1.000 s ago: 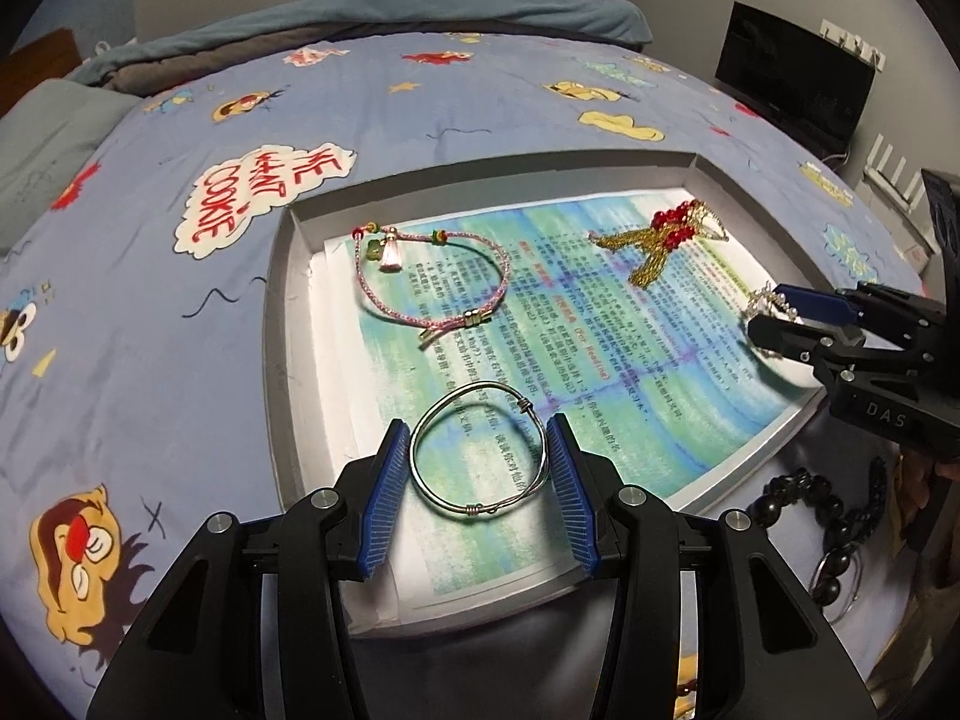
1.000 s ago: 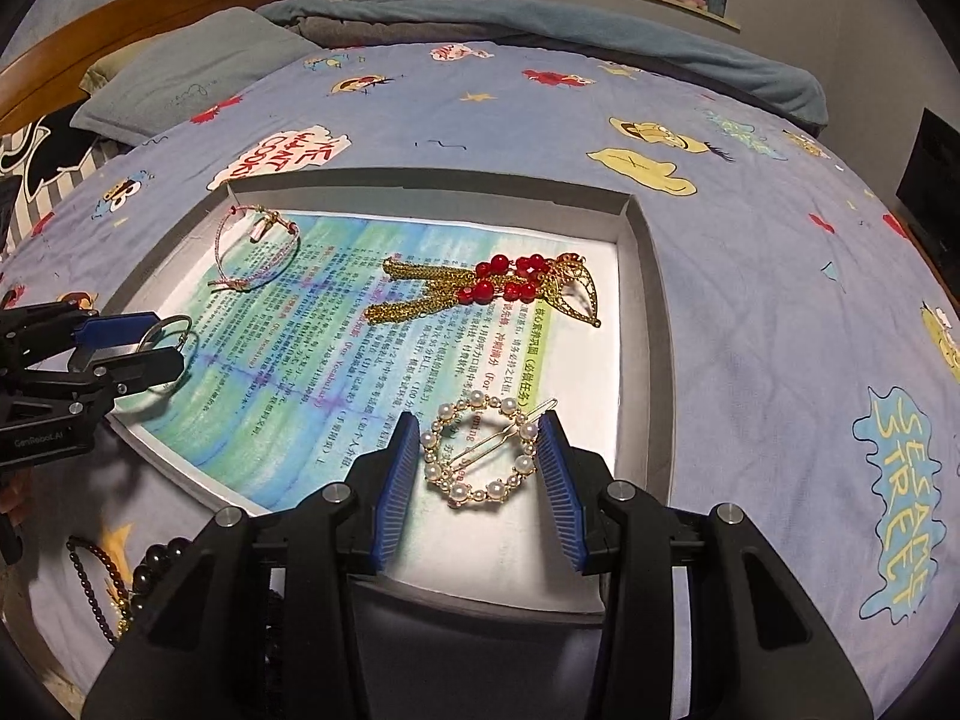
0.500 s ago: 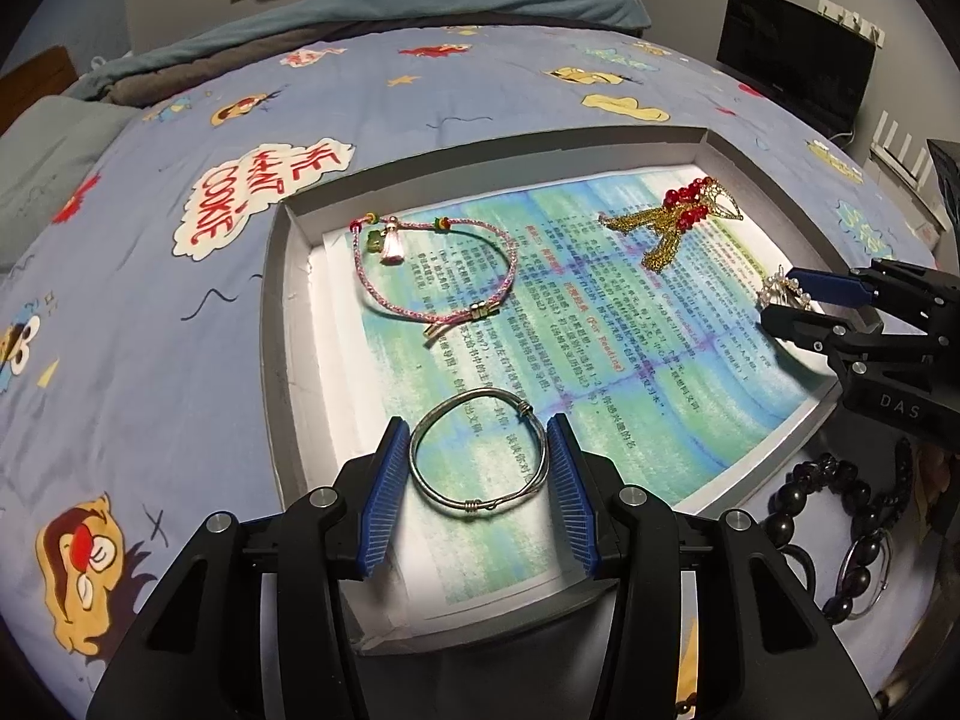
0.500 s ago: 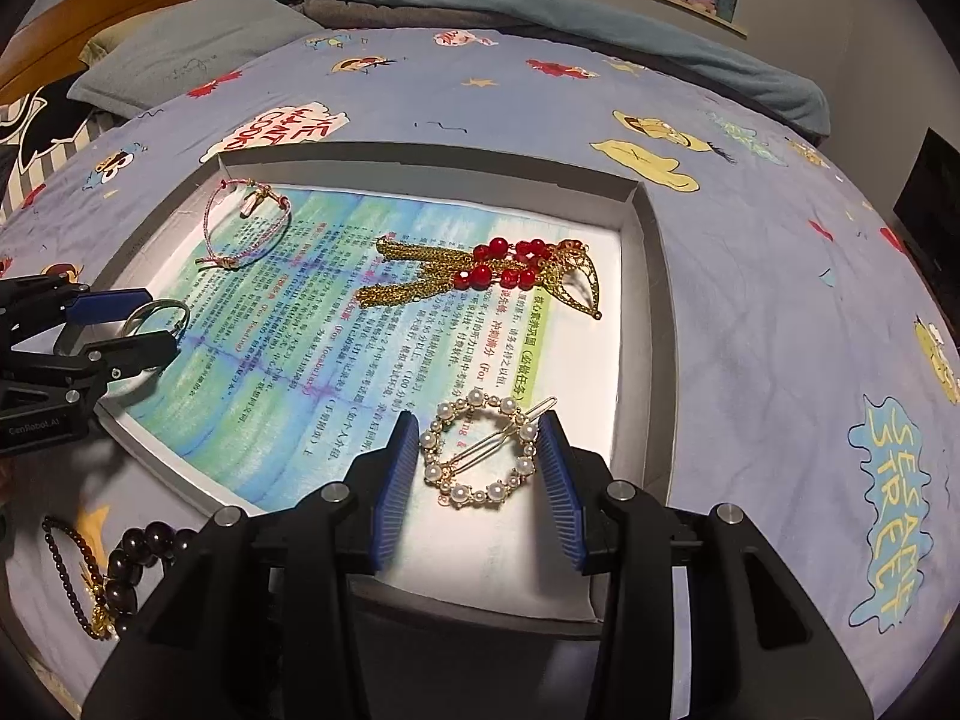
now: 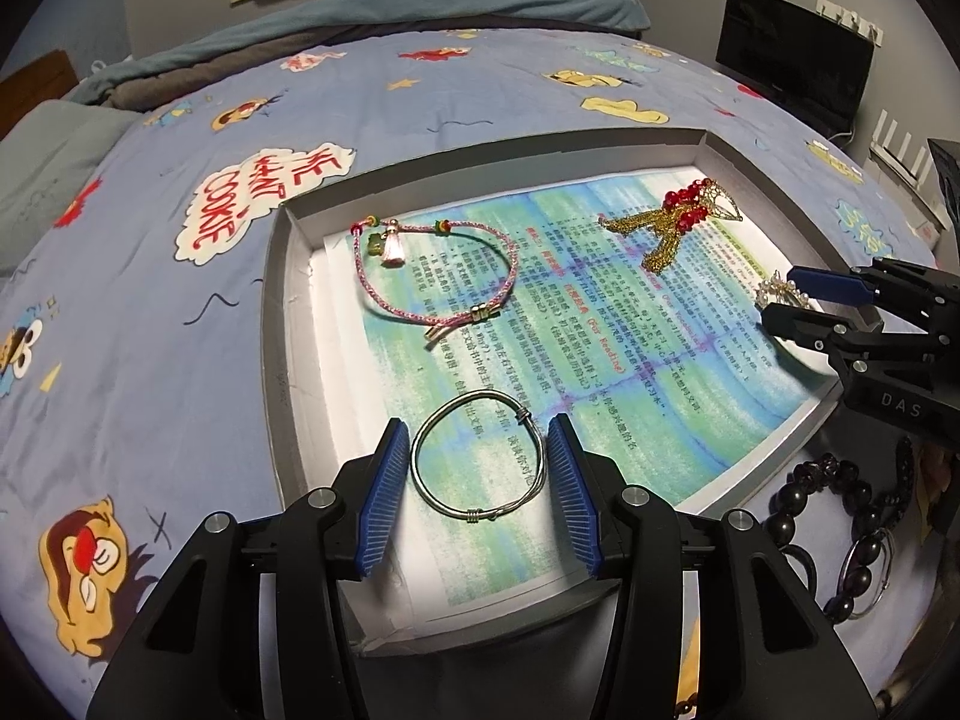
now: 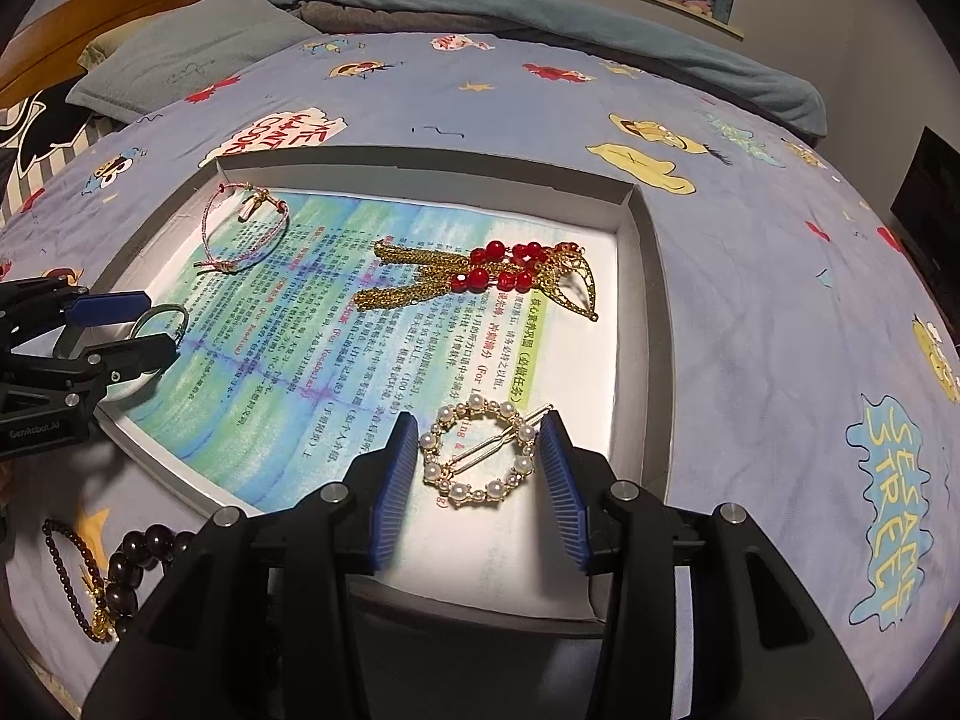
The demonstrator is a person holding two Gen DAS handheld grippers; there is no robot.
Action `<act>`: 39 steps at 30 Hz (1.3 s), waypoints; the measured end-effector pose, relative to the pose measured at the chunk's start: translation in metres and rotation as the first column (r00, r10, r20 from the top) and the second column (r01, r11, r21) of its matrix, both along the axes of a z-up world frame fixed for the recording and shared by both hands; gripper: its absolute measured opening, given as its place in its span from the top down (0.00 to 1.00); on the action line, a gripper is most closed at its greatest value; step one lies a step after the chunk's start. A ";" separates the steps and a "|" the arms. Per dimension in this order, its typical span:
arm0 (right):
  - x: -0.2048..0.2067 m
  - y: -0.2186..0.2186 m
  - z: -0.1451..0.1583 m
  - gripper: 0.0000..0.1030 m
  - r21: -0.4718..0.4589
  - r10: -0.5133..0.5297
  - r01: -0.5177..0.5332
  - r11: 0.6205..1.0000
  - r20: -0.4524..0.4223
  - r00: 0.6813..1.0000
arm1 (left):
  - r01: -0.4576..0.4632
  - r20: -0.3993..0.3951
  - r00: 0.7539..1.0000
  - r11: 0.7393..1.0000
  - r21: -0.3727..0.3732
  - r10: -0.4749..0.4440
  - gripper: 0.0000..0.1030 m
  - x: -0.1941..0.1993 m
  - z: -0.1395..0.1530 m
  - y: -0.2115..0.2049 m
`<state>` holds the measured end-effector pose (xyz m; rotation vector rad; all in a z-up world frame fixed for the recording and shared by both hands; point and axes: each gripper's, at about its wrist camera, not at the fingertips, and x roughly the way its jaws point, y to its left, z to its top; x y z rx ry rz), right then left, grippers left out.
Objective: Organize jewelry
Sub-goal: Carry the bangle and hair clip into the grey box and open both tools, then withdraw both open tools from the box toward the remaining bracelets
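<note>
A shallow grey box [image 5: 282, 324] lined with a printed sheet lies on the bed. In it are a pink cord bracelet [image 5: 438, 276], a gold tassel piece with red beads [image 5: 678, 222], a silver bangle [image 5: 477, 462] and a pearl ring hair clip [image 6: 477, 453]. My left gripper [image 5: 477, 498] is open, its blue pads either side of the bangle without touching it. My right gripper [image 6: 477, 483] is open around the pearl clip, which lies flat on the sheet. Each gripper shows in the other's view, the left [image 6: 129, 330] and the right [image 5: 804, 303].
Dark bead bracelets [image 5: 840, 510] lie on the blue cartoon bedspread just outside the box's near edge; they also show in the right wrist view [image 6: 126, 564]. A pillow [image 6: 186, 54] and wooden headboard are at the far end. A black monitor [image 5: 792, 72] stands beside the bed.
Both grippers have lifted and drawn back slightly from the box; the bangle and the pearl clip stay flat on the sheet between the open pads.
</note>
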<state>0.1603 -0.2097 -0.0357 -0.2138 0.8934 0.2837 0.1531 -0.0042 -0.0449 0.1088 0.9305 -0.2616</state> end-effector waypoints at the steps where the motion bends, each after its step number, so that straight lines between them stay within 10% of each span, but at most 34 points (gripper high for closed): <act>1: 0.000 -0.001 0.000 0.58 0.001 -0.002 0.002 1.000 0.002 1.000 | 0.000 0.001 1.000 1.000 -0.005 0.000 0.50 0.000 0.000 0.000; 29: -0.065 -0.027 0.059 0.05 0.129 -0.063 0.047 0.991 0.124 0.990 | -0.054 0.178 0.982 0.998 -0.032 0.059 0.11 -0.062 0.065 0.008; 39: -0.097 -0.050 0.086 0.05 0.189 -0.130 0.095 0.977 0.181 0.975 | -0.053 0.211 0.976 0.998 -0.043 0.060 0.10 -0.091 0.079 0.008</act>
